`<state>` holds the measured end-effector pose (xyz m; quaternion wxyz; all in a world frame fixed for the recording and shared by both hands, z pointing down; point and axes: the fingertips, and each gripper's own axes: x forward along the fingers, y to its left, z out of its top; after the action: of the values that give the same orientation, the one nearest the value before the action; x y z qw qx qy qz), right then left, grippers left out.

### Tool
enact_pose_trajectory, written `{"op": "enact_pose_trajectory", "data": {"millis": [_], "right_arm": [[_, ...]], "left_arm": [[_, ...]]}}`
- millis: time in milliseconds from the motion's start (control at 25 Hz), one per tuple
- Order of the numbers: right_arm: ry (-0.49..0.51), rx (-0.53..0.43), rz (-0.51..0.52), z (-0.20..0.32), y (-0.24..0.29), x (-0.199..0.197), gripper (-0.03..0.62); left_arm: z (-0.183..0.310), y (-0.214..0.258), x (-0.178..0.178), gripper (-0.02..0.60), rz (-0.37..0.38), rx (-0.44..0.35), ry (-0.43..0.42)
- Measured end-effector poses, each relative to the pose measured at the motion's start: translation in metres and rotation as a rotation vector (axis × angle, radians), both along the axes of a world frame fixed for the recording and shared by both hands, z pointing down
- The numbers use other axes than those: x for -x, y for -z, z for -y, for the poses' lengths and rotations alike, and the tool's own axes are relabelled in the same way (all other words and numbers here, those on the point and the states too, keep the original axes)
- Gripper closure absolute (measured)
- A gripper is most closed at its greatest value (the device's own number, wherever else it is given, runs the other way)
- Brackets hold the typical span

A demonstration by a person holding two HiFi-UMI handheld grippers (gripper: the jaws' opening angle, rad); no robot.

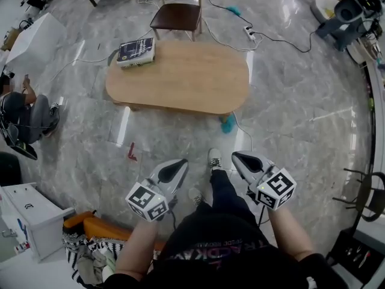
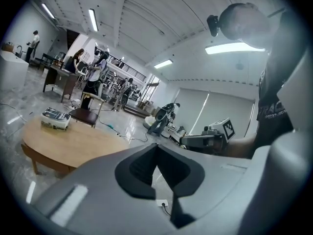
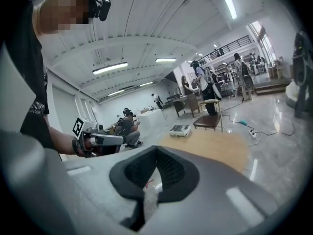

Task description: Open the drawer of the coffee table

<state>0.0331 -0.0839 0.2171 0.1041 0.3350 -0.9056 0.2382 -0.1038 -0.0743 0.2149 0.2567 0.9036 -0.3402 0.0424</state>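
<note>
With the left gripper (image 1: 179,166) and right gripper (image 1: 239,158) both closed and empty, well short of the coffee table (image 1: 180,77), whose drawer is not visible, the closed jaws would likely strike the drawer front rather than grip it unless opened first.

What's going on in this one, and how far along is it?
A person stands back from the wooden coffee table, holding the left tool and the right tool out in front, both shut with nothing in them. Neither touches the table, and its drawer cannot be seen from here, so the opening has not begun. A book lies at the table's far left corner, with a chair beyond.
</note>
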Motion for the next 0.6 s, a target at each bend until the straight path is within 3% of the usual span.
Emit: {"op": "enact_pose_trajectory", "data": {"millis": [160, 360, 600], "right_arm": [[0.017, 0.021, -0.01, 0.038, -0.027, -0.006, 0.592], [0.031, 0.071, -0.015, 0.083, -0.073, -0.016, 0.592], [0.012, 0.094, 0.007, 0.131, -0.13, -0.029, 0.592]], "left_arm": [[0.038, -0.023, -0.009, 0.58, 0.017, 0.001, -0.004], [0.077, -0.062, -0.02, 0.58, 0.12, 0.013, -0.028], [0.121, -0.12, -0.023, 0.58, 0.166, 0.048, -0.01]]}}
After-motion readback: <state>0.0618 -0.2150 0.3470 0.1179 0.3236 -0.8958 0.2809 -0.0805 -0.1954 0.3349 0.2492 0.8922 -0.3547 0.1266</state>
